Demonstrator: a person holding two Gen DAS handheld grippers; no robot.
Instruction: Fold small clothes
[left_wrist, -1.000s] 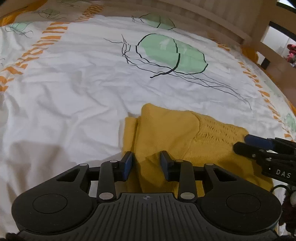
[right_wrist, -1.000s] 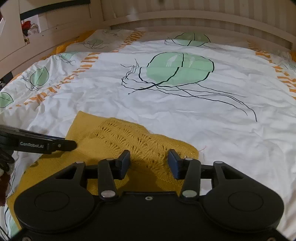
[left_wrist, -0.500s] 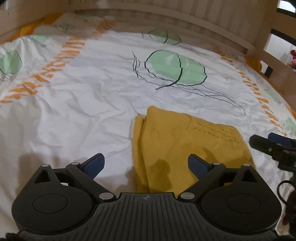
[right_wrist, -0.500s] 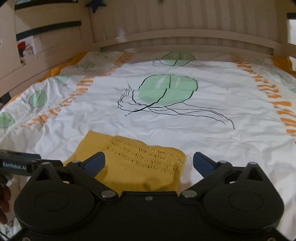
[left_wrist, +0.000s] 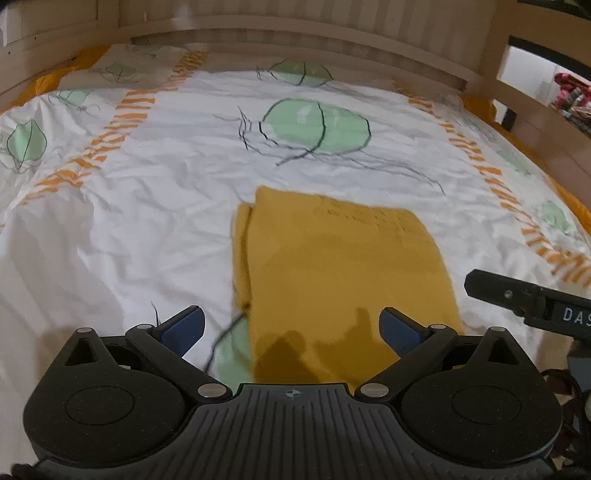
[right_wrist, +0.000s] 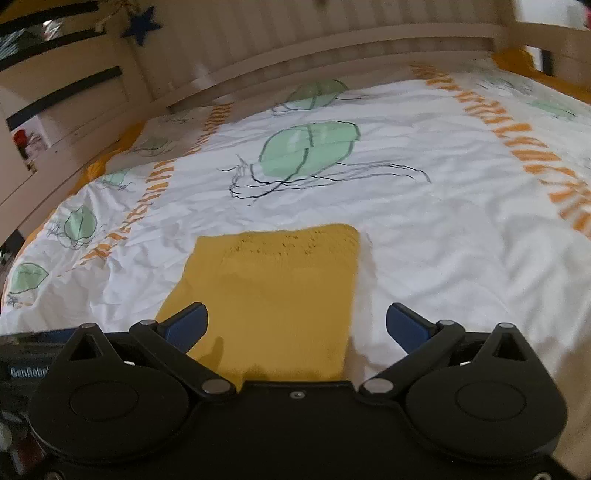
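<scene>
a folded yellow knit garment (left_wrist: 343, 269) lies flat on the white patterned bed cover (left_wrist: 147, 206). the left gripper (left_wrist: 291, 330) fingers are spread wide, holding nothing, garment ahead between them. the right gripper (right_wrist: 297, 325) fingers likewise gape wide and empty.

Leaf-print bedsheet (left_wrist: 147, 206) — slatted wooden headboard (left_wrist: 295, 33) behind.

Left gripper (left_wrist: 291, 325), right gripper (right_wrist: 297, 323): jaws wide.

One yellow garment (left_wrist: 343, 266), one bedsheet (left_wrist: 147, 206), two grippers: left gripper (left_wrist: 291, 326), right gripper (right_wrist: 297, 323).
</scene>
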